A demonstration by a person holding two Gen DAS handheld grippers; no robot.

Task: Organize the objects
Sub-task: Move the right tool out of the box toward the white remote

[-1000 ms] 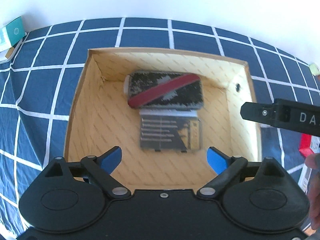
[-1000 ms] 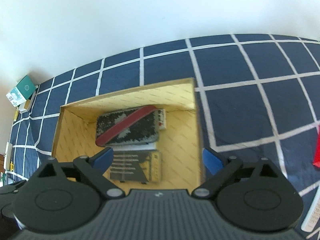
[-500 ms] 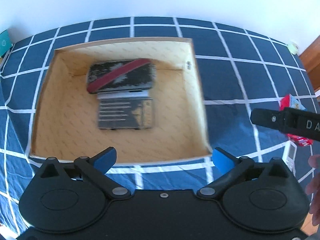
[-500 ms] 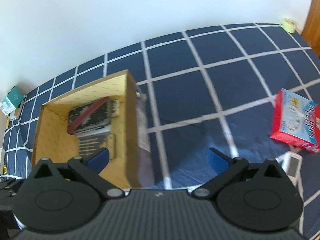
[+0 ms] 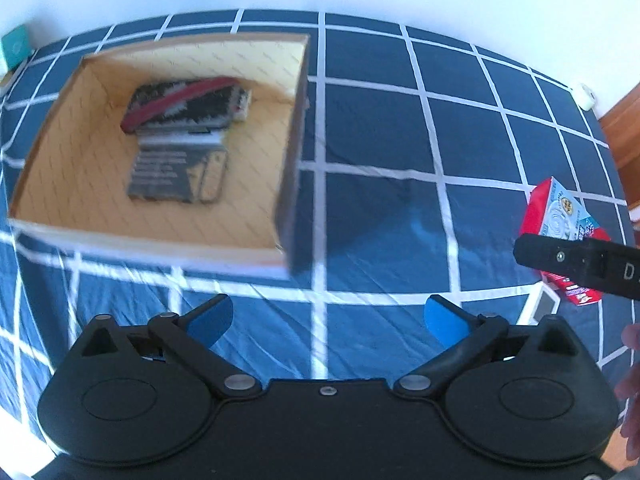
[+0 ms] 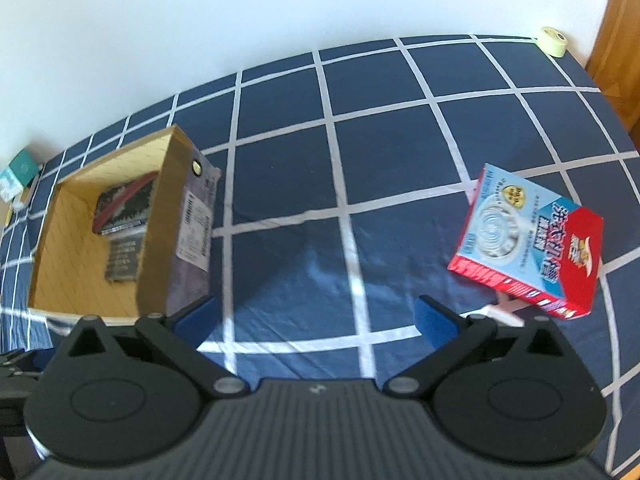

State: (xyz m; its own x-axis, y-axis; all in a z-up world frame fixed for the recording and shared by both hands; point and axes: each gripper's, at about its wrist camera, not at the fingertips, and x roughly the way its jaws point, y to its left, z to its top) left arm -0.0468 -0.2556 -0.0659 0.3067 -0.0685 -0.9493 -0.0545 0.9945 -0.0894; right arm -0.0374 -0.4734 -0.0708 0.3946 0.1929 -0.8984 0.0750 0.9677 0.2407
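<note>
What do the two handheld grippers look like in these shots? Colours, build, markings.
Both are matte black plastic. The left gripper and right gripper each have blue finger pads, black linkage arms with silver pivot screws, and two round housings. The right one's body is ribbed; the left's is smooth. Seen from the left wrist view, the right gripper's side carries white lettering starting with "D". No cables or sleeves visible.

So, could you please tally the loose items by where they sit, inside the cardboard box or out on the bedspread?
Inside the cardboard box: 2, the black case with a red stripe and the grey flat pack.
On the bedspread: 2, the red and blue carton and the tape roll.
Total: 4.
</note>
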